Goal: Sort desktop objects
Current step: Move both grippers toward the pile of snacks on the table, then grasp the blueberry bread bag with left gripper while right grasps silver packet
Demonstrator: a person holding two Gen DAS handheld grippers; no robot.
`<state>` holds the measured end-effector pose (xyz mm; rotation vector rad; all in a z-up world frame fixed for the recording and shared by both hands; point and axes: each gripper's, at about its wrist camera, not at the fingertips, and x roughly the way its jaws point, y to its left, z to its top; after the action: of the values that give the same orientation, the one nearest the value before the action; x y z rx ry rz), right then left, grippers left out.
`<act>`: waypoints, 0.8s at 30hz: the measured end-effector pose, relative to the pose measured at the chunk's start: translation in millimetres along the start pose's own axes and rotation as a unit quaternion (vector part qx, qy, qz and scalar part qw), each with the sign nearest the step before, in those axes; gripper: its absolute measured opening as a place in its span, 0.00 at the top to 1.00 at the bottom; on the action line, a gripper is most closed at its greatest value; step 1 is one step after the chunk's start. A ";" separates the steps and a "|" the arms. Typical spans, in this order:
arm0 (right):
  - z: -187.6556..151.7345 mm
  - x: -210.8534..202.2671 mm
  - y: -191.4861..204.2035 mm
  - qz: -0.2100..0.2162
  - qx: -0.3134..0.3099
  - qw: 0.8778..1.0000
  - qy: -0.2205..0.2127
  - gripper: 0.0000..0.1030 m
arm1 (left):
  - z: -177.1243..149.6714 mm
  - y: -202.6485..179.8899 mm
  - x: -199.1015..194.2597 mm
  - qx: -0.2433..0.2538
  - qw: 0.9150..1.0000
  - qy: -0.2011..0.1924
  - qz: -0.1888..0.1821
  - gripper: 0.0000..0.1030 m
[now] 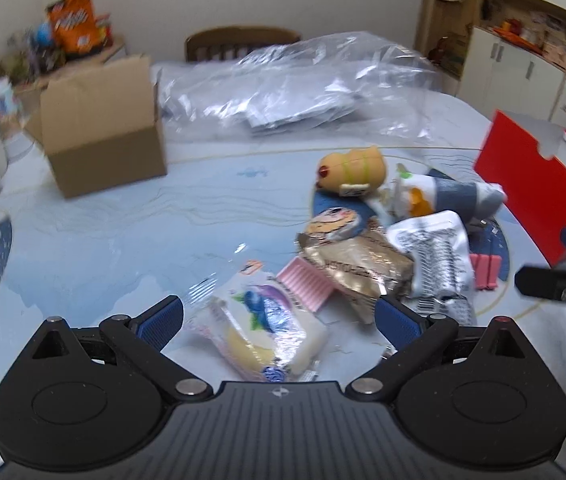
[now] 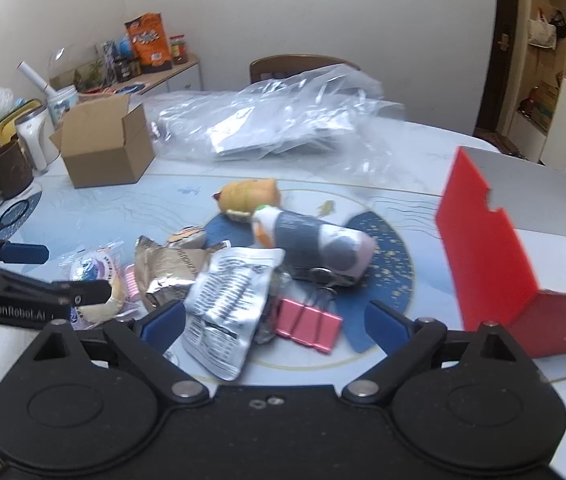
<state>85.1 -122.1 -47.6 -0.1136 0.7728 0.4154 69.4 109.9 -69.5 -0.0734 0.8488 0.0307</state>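
Observation:
A pile of small objects lies on the table. My left gripper [image 1: 279, 318] is open, its fingers on either side of a clear snack packet [image 1: 261, 332] with a blue picture. Beyond it lie a pink comb [image 1: 307, 282], a gold foil packet [image 1: 363, 268], a white printed pouch [image 1: 435, 256] and a yellow plush toy [image 1: 353, 170]. My right gripper [image 2: 277, 322] is open over the white printed pouch [image 2: 229, 300] and pink binder clips [image 2: 309, 322]. A grey and white tube [image 2: 315, 240] lies behind them. Neither gripper holds anything.
An open cardboard box [image 1: 103, 128] stands at the back left. A red and white open box [image 2: 523, 248] stands at the right. A large clear plastic bag [image 1: 303, 84] lies across the back of the table. Mugs and cups [image 2: 7, 168] stand at the left edge.

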 end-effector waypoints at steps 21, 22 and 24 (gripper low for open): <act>8.1 76.3 34.6 -0.001 -0.052 0.996 0.069 0.19 | 14.7 22.8 63.1 -0.082 0.989 0.126 -0.001 0.05; 8.5 78.0 34.5 -0.002 -0.051 0.996 0.072 0.21 | 14.7 22.4 64.8 -0.079 0.989 0.128 0.000 0.06; 9.0 80.4 33.3 -0.001 -0.047 0.996 0.076 0.23 | 16.2 21.2 65.2 -0.071 0.990 0.125 -0.001 0.10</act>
<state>129.0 -63.5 -95.6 -0.2360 0.9039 0.4442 123.4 132.2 -108.9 -0.2143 1.0964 0.0819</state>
